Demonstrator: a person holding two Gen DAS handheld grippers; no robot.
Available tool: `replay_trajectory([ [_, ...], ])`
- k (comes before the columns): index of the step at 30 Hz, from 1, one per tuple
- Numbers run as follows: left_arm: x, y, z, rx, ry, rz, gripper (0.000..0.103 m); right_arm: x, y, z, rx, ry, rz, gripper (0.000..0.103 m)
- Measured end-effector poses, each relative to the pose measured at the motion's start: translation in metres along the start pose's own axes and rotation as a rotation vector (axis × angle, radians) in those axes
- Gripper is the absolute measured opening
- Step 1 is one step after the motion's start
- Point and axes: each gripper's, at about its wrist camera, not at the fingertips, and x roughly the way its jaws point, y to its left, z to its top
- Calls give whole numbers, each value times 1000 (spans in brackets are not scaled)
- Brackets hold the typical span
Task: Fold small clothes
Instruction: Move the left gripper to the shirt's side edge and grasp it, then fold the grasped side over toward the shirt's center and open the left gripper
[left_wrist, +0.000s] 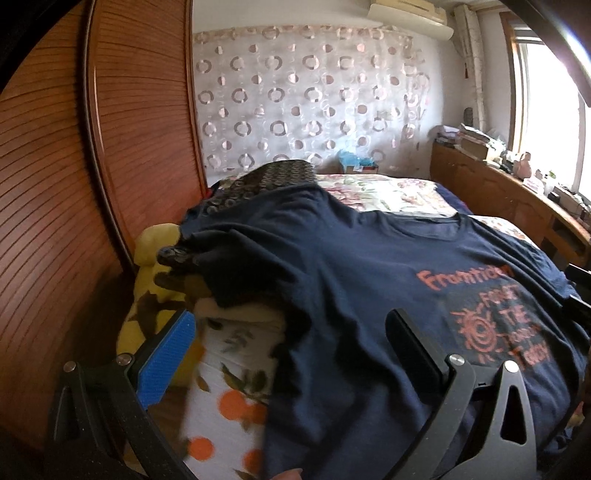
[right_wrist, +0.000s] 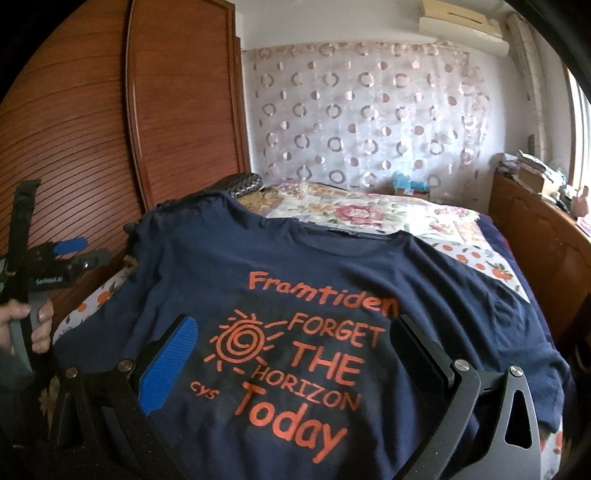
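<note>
A navy T-shirt (right_wrist: 332, 266) with orange print lies spread face up on the bed; it also shows in the left wrist view (left_wrist: 369, 266). Its left sleeve (left_wrist: 236, 266) drapes over a pile at the bed's left edge. My left gripper (left_wrist: 291, 332) is open and empty, above the shirt's left side. It also shows at the left of the right wrist view (right_wrist: 79, 249), held in a hand. My right gripper (right_wrist: 291, 339) is open and empty, above the printed chest.
An orange-print sheet (left_wrist: 229, 398) and a floral quilt (right_wrist: 351, 214) cover the bed. A yellow soft toy (left_wrist: 155, 280) and a dark patterned cloth (left_wrist: 266, 181) lie at the left. A wooden wardrobe (left_wrist: 74, 184) stands left. A cluttered wooden shelf (left_wrist: 498, 181) runs along the right.
</note>
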Motion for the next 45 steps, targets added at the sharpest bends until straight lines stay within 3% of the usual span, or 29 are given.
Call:
replay_trajectory([
  [15,49,51,44,-4,55,3,103,12,-1,2,-18,36,32,103],
  [22,89,67,58,-40,115,-37,79,16,4,2,-28,42,35,103],
  [25,112,73,64,-63,177,-28,76,16,5,2,-32,42,34,103],
  [32,135,84,67,-134,237,-68,71,14,4,2,-33,47,22,103],
  [36,140,90,63,-190,242,-125,57,12,4,1,-30,46,14,103],
  [38,140,92,61,-199,237,-149,40,12,3,0,-30,49,14,103],
  [40,137,91,62,-199,229,-176,16,11,3,-1,-31,51,12,103],
  [42,128,89,67,-171,194,-141,4,10,4,-1,-33,49,9,103],
  [43,122,86,70,-151,169,-123,4,9,3,-2,-33,49,9,103],
  [45,111,82,77,-154,139,-168,3,9,2,-1,-28,47,8,103],
])
